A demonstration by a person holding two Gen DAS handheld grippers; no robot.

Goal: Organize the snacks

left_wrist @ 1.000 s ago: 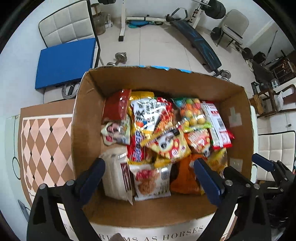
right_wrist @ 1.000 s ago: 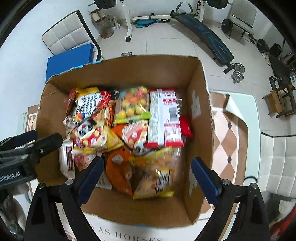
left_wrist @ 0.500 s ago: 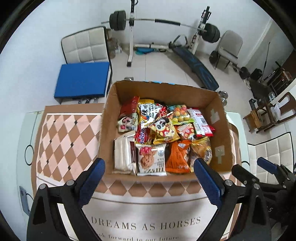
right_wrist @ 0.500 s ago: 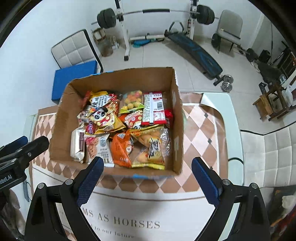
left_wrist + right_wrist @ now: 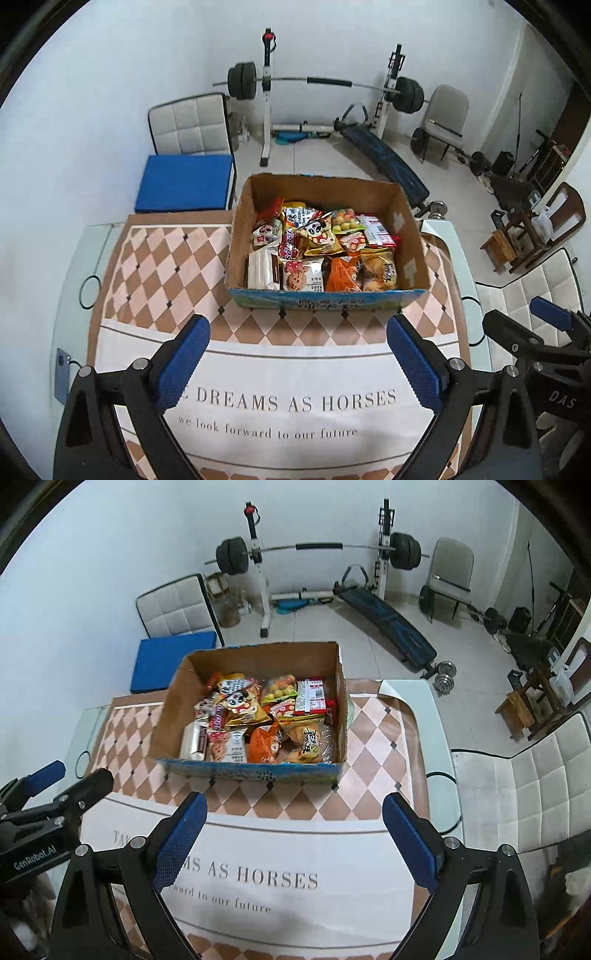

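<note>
Both grippers have pulled back from the cardboard box (image 5: 327, 236) within the last second. A second ago they hung directly over the snack packets (image 5: 321, 247); now the whole box shows in both wrist views, with a strip of checked tablecloth (image 5: 166, 266) between it and the fingertips. The withdrawal suggests the packing is finished or nearly so — every packet in view lies inside the box, none on the cloth.

Left gripper (image 5: 297, 360): jaws spread wide, blue pads well apart, nothing held, nothing touched. Right gripper (image 5: 293, 836): the same — wide open, empty, clear of the box. The box stands on the far part of the table, filled across its floor, with the orange packet (image 5: 264, 744) and cookie packet (image 5: 303, 275) against the near wall.
</note>
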